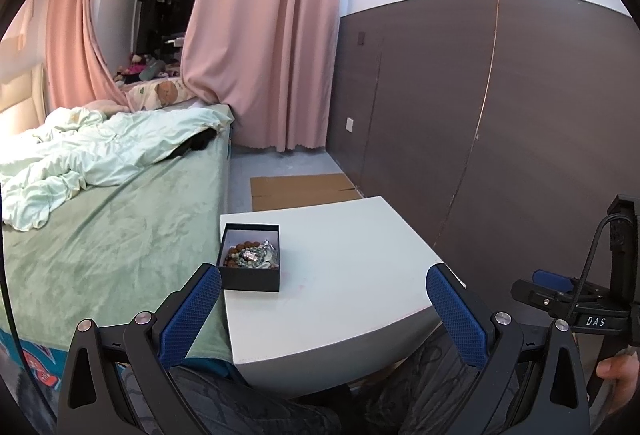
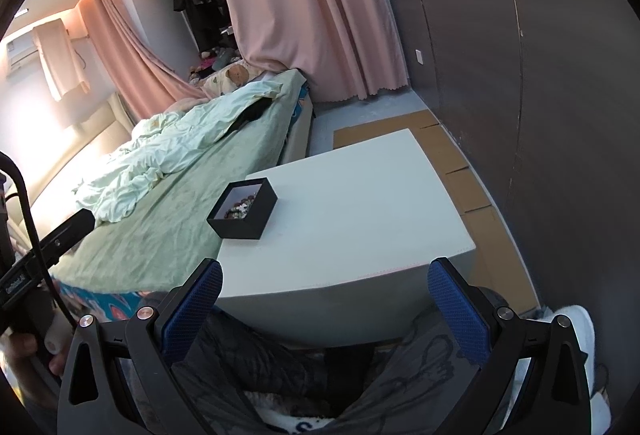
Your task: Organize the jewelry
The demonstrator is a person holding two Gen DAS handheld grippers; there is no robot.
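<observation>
We see the white surface (image 1: 340,275) with the green bed (image 1: 120,235) just beside it. On it, at the corner nearest the bed, sits the black box (image 1: 250,279), lidless, jewelry (image 1: 250,257) heaped inside it. Both our left hand-held gripper (image 1: 324,309) and right hand-held gripper (image 2: 325,305) hang wide apart, empty, short of the box. This fits either pieces gathered already or sorting still ahead.

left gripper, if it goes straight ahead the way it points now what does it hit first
Probably the table: the open left gripper points over its near edge. The box sits left of that line, though depth is unclear.
</observation>
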